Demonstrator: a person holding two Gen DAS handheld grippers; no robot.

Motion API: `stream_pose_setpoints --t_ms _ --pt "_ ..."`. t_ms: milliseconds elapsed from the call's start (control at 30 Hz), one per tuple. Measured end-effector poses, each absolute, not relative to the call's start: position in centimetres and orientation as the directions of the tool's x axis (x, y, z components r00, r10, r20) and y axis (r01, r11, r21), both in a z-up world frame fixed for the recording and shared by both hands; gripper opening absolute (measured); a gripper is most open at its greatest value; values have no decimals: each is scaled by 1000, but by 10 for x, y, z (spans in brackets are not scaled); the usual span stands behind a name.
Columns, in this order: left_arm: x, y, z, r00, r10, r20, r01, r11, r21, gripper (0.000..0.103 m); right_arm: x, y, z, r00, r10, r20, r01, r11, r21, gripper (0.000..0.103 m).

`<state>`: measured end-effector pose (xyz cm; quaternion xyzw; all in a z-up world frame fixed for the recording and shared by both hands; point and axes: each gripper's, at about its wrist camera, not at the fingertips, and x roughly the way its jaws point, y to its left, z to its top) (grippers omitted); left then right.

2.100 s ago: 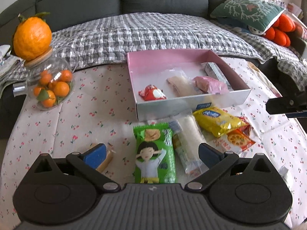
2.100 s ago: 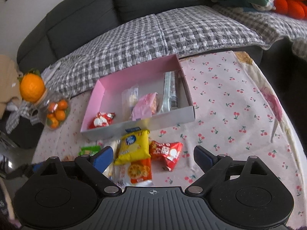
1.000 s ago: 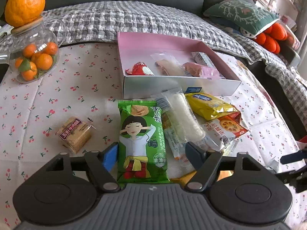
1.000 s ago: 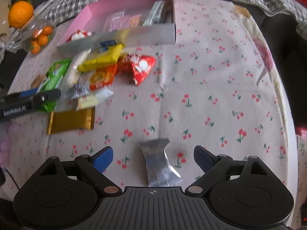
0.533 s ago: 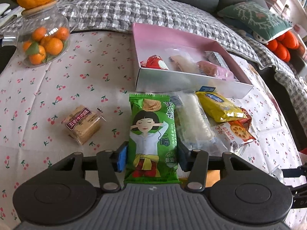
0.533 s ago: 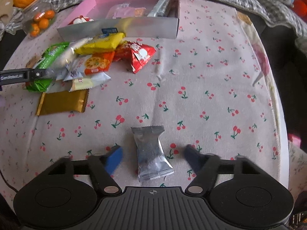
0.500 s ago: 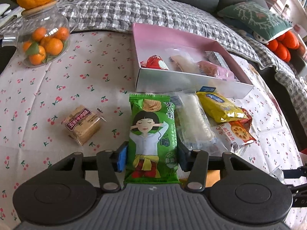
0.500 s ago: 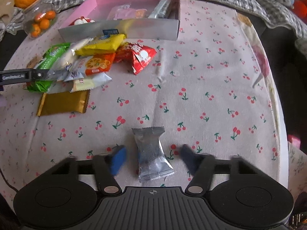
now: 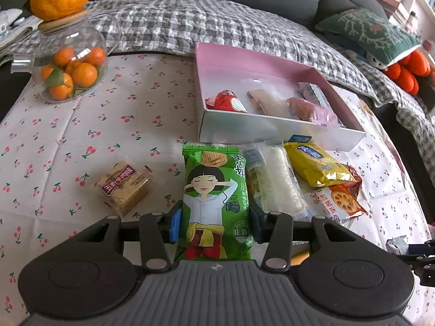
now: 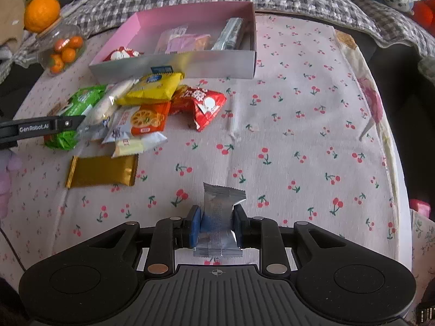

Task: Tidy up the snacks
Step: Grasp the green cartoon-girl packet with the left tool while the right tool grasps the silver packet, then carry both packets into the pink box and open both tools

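A green snack packet (image 9: 214, 184) with a cartoon girl lies on the cherry-print tablecloth in front of the pink box (image 9: 272, 127). My left gripper (image 9: 215, 224) is closing on its near end, and both blue pads touch the packet's sides. In the right wrist view a small silver packet (image 10: 221, 198) sits between the closing jaws of my right gripper (image 10: 216, 226), and its foil is pinched and creased. The pink box (image 10: 190, 63) at the back holds a red packet, a pink one and a silver bar.
A brown biscuit packet (image 9: 125, 187) lies left of the green one. A white roll (image 9: 274, 182), a yellow packet (image 9: 315, 164), a red packet (image 10: 204, 103) and a gold bar (image 10: 102, 171) crowd the box's front. A glass jar of mandarins (image 9: 70, 65) stands far left. A sofa lies behind.
Both grippers have narrowed from wide open. The left pads now touch the green packet. The right pads have come in onto the silver packet and squeezed it.
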<state>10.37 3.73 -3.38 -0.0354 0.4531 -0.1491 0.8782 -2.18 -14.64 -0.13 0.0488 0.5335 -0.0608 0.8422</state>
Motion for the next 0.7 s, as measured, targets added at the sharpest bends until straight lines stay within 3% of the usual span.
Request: stream_pose_setpoints --t_ms 700 --pt "105 53 -2 581 -310 -753 191 951 -244 44 13 -167 21 478 12 -878 282 945 166 24"
